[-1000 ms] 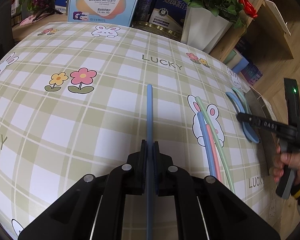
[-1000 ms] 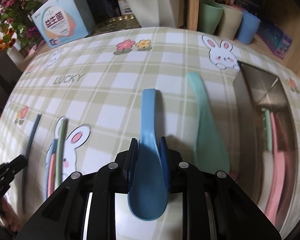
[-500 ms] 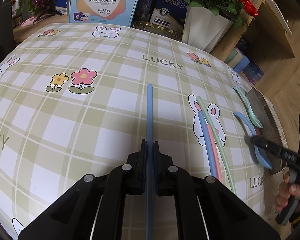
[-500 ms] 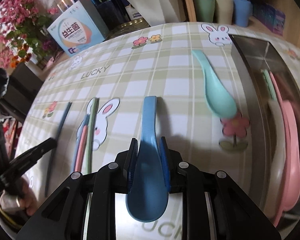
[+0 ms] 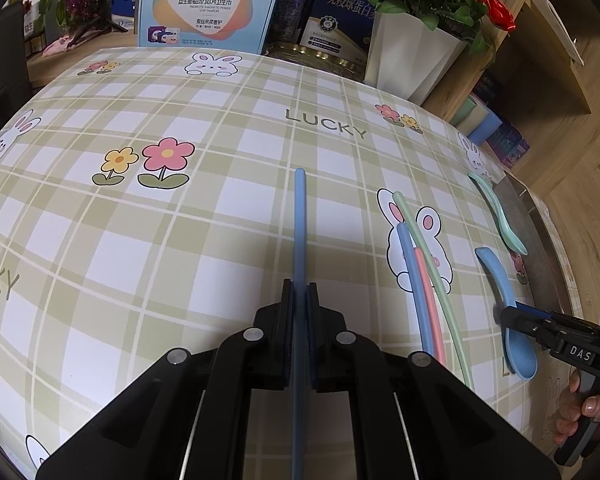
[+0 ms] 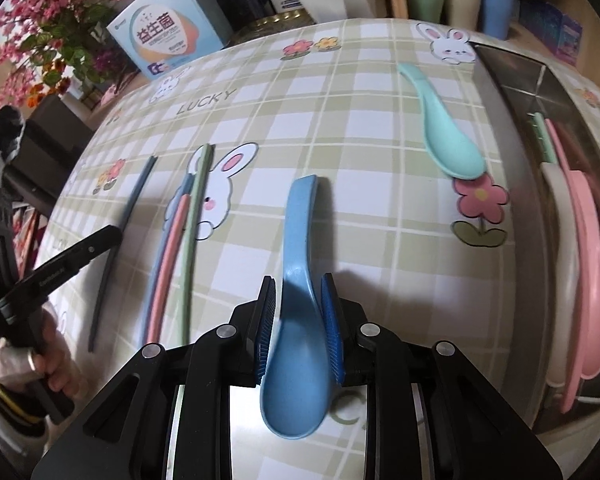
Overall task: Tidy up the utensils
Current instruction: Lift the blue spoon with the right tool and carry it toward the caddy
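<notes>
Clamping a single blue chopstick, my left tongs have both pads pressed flat against its sides; the stick runs straight ahead between them, its far tip over the checked tablecloth.

My right tongs stand around the blue spoon, a blue ribbed pad on either side where the handle widens into the bowl. The left pad looks pressed against it, the right one seems to have a sliver of gap, so I cannot tell for certain that the grip is tight (the spoon appears to lie on the cloth, bowl toward me, handle pointing away).

Between my two tools lie three more chopsticks side by side across a printed rabbit: blue chopstick, pink chopstick and green chopstick. Beyond my spoon, off to the right, a mint spoon rests on the cloth, just beside the metal tray. Inside that tray I can see a pink spoon, a white spoon and a green piece at the far end.
</notes>
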A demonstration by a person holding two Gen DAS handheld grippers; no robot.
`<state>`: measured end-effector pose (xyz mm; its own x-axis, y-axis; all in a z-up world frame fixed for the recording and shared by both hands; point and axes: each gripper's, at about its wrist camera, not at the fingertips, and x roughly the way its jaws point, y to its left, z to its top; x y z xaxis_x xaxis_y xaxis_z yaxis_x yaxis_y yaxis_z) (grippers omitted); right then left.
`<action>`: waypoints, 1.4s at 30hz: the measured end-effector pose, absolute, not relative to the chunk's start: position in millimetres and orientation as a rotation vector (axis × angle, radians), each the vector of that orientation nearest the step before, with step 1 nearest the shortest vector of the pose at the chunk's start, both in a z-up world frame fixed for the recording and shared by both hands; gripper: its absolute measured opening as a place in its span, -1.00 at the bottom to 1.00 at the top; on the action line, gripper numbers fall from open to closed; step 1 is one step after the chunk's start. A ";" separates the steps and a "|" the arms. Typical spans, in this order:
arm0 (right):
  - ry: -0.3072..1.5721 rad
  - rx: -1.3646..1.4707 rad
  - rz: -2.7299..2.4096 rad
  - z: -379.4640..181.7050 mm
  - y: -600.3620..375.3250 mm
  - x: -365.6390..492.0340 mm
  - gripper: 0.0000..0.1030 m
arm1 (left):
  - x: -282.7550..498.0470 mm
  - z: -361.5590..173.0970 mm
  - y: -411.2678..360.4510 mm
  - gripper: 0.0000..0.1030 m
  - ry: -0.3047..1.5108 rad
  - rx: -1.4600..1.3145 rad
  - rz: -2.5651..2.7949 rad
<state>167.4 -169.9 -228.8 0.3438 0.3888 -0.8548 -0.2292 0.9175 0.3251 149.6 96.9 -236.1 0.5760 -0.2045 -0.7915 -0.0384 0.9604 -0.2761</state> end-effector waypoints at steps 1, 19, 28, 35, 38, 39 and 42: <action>1.153 0.159 0.407 -228.7 -168.7 167.6 -0.53 | 149.5 -236.0 96.5 -0.88 0.955 -0.275 -0.098; 1.093 0.193 0.441 -222.0 -164.8 164.4 -0.89 | 151.6 -232.9 99.3 -0.89 0.979 -0.294 -0.102; 1.038 0.232 0.451 -214.2 -176.8 157.1 -0.89 | 135.1 -221.3 86.9 -0.89 0.975 -0.306 -0.111; 0.945 0.258 0.443 -187.2 -213.7 157.1 -0.89 | 133.3 -195.5 70.2 -0.89 0.933 -0.280 -0.137; 0.910 0.227 0.400 -171.0 -250.6 162.5 -0.89 | 135.7 -188.7 60.9 -0.89 0.926 -0.268 -0.150; 0.910 0.218 0.384 -169.7 -259.2 164.3 -0.89 | 136.6 -187.5 57.3 -0.89 0.925 -0.263 -0.153; 0.930 0.200 0.324 -171.3 -299.8 173.3 -0.89 | 139.0 -186.2 49.4 -0.89 0.929 -0.270 -0.164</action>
